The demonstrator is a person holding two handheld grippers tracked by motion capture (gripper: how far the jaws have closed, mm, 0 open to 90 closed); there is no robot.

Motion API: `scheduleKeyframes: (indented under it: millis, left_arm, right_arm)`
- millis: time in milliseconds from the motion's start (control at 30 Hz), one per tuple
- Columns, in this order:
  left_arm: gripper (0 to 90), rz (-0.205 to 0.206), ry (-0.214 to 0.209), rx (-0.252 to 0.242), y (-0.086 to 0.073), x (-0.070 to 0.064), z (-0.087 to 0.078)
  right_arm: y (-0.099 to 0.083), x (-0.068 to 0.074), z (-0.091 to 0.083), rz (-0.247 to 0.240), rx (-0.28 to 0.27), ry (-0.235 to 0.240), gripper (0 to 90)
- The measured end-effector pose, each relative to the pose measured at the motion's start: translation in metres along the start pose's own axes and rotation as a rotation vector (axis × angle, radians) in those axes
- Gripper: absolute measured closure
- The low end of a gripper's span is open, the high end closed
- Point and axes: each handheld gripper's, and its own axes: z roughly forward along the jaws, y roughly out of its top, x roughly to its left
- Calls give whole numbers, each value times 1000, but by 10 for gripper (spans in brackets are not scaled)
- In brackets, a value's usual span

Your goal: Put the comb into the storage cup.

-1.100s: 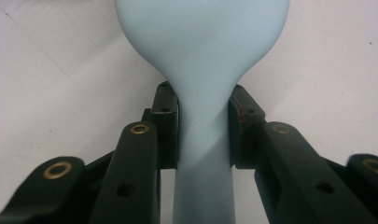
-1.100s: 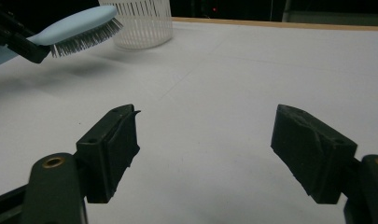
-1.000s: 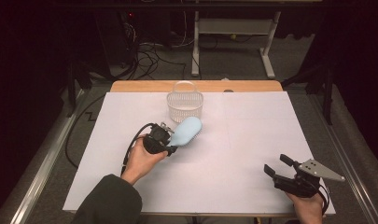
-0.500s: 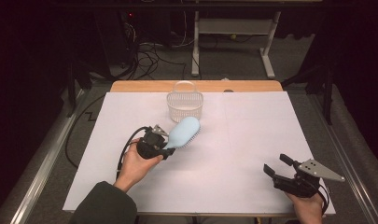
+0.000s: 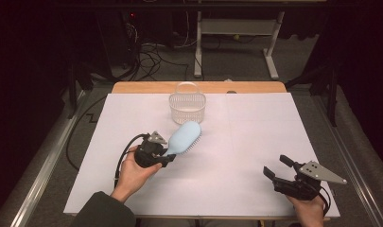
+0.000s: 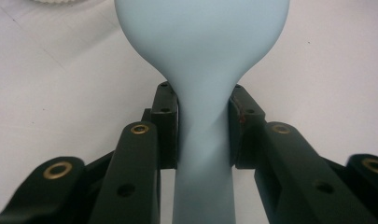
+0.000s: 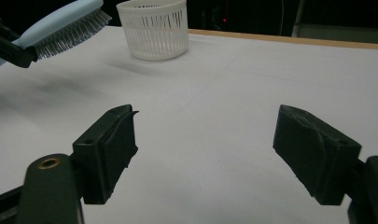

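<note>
A pale blue hairbrush (image 5: 184,137) is held above the white table, bristles facing down. My left gripper (image 5: 166,152) is shut on its handle; in the left gripper view the two jaws pinch the narrow neck of the hairbrush (image 6: 203,121). A white slotted basket (image 5: 187,103) stands at the back middle, just beyond the brush head. My right gripper (image 5: 275,169) rests near the front right corner, open and holding nothing. The right gripper view shows the hairbrush (image 7: 67,29) raised at upper left beside the basket (image 7: 154,29).
A white sheet (image 5: 255,137) covers the table, with a wooden strip (image 5: 146,87) along the far edge. Beyond it are cables and a metal stand on a dark floor. A person's sleeve (image 5: 101,213) enters at the bottom left.
My left gripper has drawn back toward the front left with the hairbrush, away from the basket. The right gripper has stayed still.
</note>
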Motion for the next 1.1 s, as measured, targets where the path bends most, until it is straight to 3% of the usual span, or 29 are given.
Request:
scheduleKeyframes:
  millis: [233, 767, 1100]
  left_arm:
    - [694, 15, -3, -26, -6, -8, -3]
    - [694, 55, -26, -60, -8, -24, -4]
    - [694, 64, -38, -71, -7, -30, -2]
  right_arm:
    - [4, 10, 4, 12, -33, 37, 175]
    - [12, 47, 28, -30, -11, 142, 160]
    - [17, 67, 46, -25, 21, 223, 158]
